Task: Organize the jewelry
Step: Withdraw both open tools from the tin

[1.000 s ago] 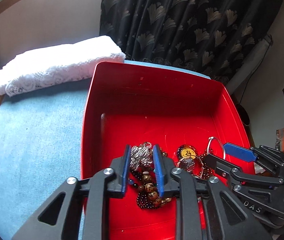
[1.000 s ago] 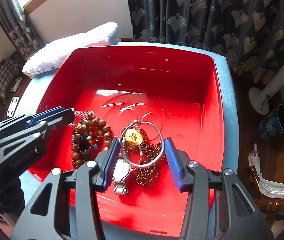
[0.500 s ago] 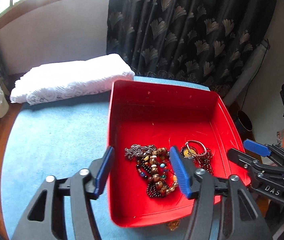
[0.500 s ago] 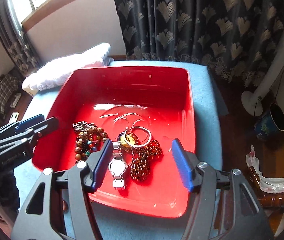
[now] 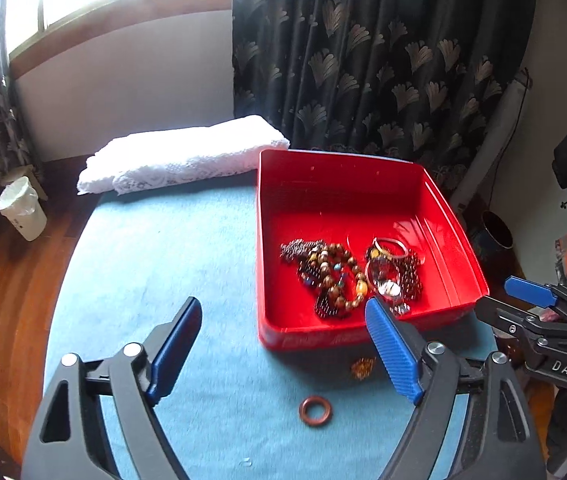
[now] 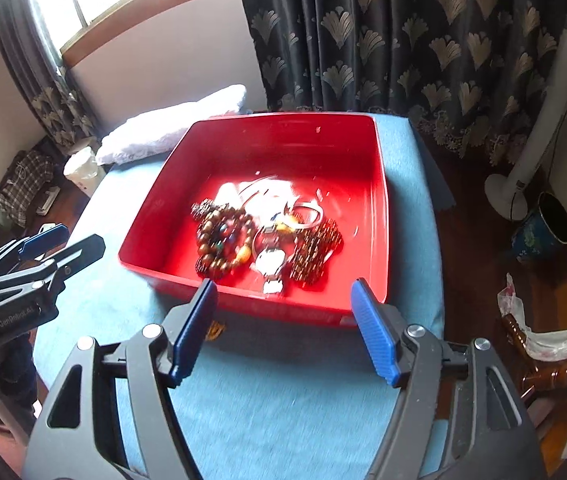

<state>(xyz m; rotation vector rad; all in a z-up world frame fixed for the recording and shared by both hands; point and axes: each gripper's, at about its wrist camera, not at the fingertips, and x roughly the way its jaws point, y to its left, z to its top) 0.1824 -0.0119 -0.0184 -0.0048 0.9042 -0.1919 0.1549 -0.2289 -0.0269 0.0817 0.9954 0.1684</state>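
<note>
In the left wrist view, the left gripper tilts down over the blue tabletop, its jaws spread wide and opening further with nothing between them; only bare cloth lies in the gap. The red tray sits at about one o'clock from it, and the right blue pad overlaps the tray's near wall. Inside, toward the near side, lies the jewelry: a beaded bracelet on the left, a watch and a silver bangle on the right. Outside the tray, a brown ring lies on the cloth at six o'clock from the tray, and a small gold piece rests just beside the near wall. The right gripper shows at three o'clock, past the tray's right corner. A folded white cloth lies at eleven o'clock along the far table edge. In the right wrist view, the right gripper also tilts down, jaws apart, opening and empty, framing the tray's near wall. The left gripper hangs at nine o'clock, apart from the tray. Open blue cloth fills the foreground; the table's right edge drops to wooden floor.
</note>
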